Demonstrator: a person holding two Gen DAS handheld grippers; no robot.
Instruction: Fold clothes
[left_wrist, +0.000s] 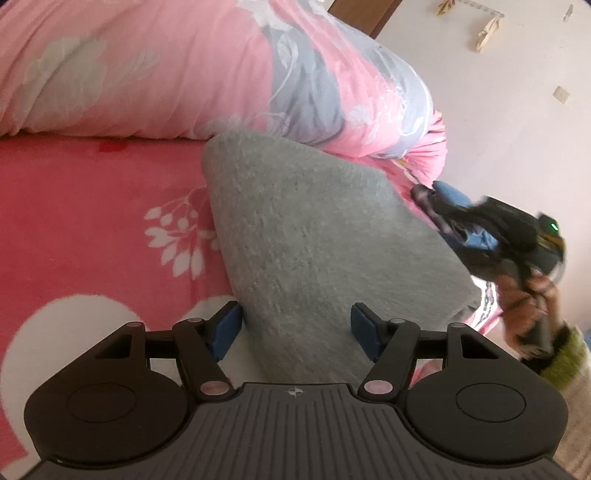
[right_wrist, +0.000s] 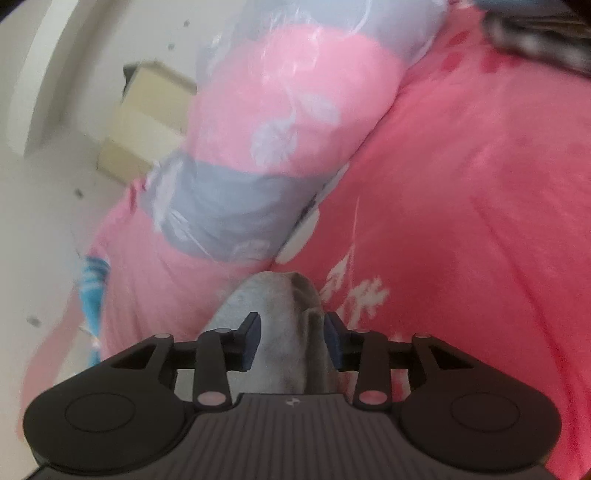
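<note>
The grey knit garment (left_wrist: 306, 236) lies on the pink bedspread (left_wrist: 92, 206), long axis running away between the half-open left gripper (left_wrist: 295, 328); the right gripper (right_wrist: 291, 341) loosely straddles its far fold.

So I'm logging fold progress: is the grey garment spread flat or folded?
Folded, it seems: the grey garment forms a compact wedge with a rounded doubled edge on the pink bedsheet, not spread flat.

A grey knit garment (left_wrist: 303, 236), folded into a thick wedge, lies on the pink bed (left_wrist: 110, 206), narrowing toward 12 o'clock.
</note>
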